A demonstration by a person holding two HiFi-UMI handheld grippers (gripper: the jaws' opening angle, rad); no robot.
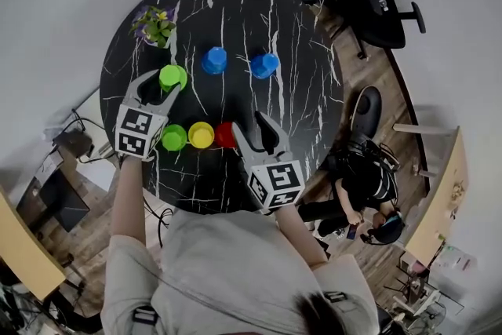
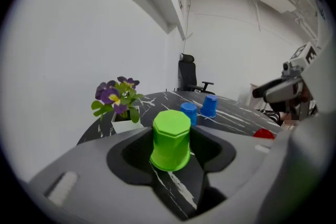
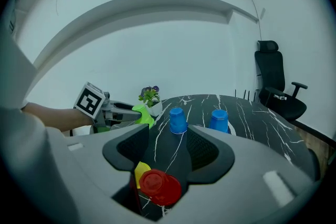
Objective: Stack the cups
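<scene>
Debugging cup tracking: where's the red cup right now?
Head view: the red cup ends the near row on the right, beside the yellow cup; the right gripper view shows it low between the open jaws of the right gripper.

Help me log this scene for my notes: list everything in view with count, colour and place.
table: one, black with white veins, centre.
green cups: two; one between the fingers of the left gripper, one beside the yellow cup.
yellow cup: one, near edge, between green and red.
red cup: one, by the right gripper.
blue cups: two, mid-table.
plant: one, purple flowers, white pot, far left edge.
office chair: at least one, black, beyond the table.
bystander: one, dark clothes, right of the table.
left gripper: one, grey, fingers either side of that cup; contact unclear.
right gripper: one, grey, fingers apart.
</scene>
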